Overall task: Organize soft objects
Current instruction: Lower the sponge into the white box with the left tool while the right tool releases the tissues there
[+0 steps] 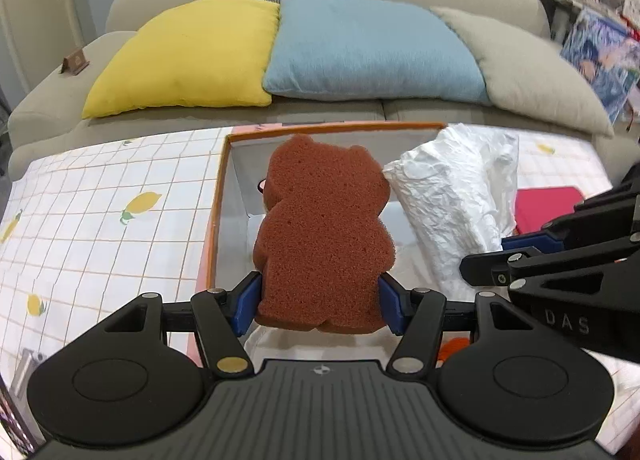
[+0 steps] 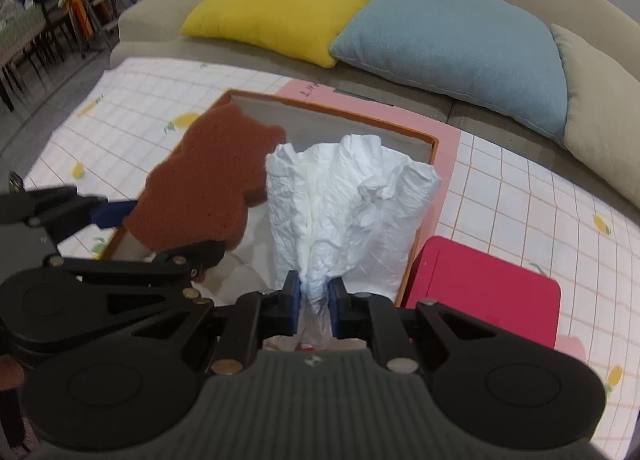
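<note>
Here both soft things are held over the open box (image 1: 224,163), probably so that they can be dropped inside it together. The left gripper (image 1: 320,302) is closed on the brown bear-shaped sponge (image 1: 324,227); its blue pads press the lower sides of the sponge, which stands upright in the middle of the left wrist view, in front of the box's far wall. The jaws stay wide only because the sponge is wide. The right gripper (image 2: 314,298) is almost fully closed and pinches the lower end of the crumpled white paper bundle (image 2: 348,199), which fans out upward in the centre of the right wrist view. The two things are just beside each other, maybe touching. Both grippers point steeply down toward the box, side by side, the right one entering the left view from the right edge. The box rests on the counter (image 1: 100,187) with a lemon-print cloth, and a red case (image 2: 484,292) lies at its right.
</note>
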A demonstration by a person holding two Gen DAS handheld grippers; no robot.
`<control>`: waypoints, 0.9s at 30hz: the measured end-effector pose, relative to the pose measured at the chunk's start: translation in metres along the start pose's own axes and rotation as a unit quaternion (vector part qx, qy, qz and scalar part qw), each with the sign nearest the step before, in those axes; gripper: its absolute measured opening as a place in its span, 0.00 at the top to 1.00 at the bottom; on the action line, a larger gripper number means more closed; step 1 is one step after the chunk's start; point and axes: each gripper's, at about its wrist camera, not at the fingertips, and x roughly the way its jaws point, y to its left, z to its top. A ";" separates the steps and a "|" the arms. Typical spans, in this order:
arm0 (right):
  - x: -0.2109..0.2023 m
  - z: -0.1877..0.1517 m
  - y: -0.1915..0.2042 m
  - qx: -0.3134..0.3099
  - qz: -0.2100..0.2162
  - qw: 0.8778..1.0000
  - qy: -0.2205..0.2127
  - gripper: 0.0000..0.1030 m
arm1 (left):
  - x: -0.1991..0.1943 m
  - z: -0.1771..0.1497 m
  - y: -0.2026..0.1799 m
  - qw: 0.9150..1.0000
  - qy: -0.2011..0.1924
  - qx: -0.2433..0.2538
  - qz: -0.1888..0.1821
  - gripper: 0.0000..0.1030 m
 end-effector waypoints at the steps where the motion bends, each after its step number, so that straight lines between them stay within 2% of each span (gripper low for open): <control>1: 0.004 0.001 0.000 -0.003 -0.001 1.000 0.004 0.88 | 0.004 0.001 -0.001 1.000 0.005 0.003 0.002 0.33; 12: 0.038 0.008 0.002 -0.026 -0.023 0.999 0.035 0.86 | 0.036 -0.002 0.002 0.998 0.046 0.027 0.016 0.31; 14: 0.042 0.007 0.002 -0.025 -0.023 0.999 0.039 0.85 | 0.037 -0.002 0.002 0.998 0.047 0.032 0.019 0.26; 18: 0.049 0.005 0.001 -0.029 -0.026 0.998 0.044 0.83 | 0.039 -0.001 0.001 0.997 0.054 0.049 0.022 0.24; 27: 0.055 0.006 0.002 -0.026 -0.022 0.998 0.049 0.80 | 0.015 0.002 0.016 1.000 0.027 0.014 0.005 0.13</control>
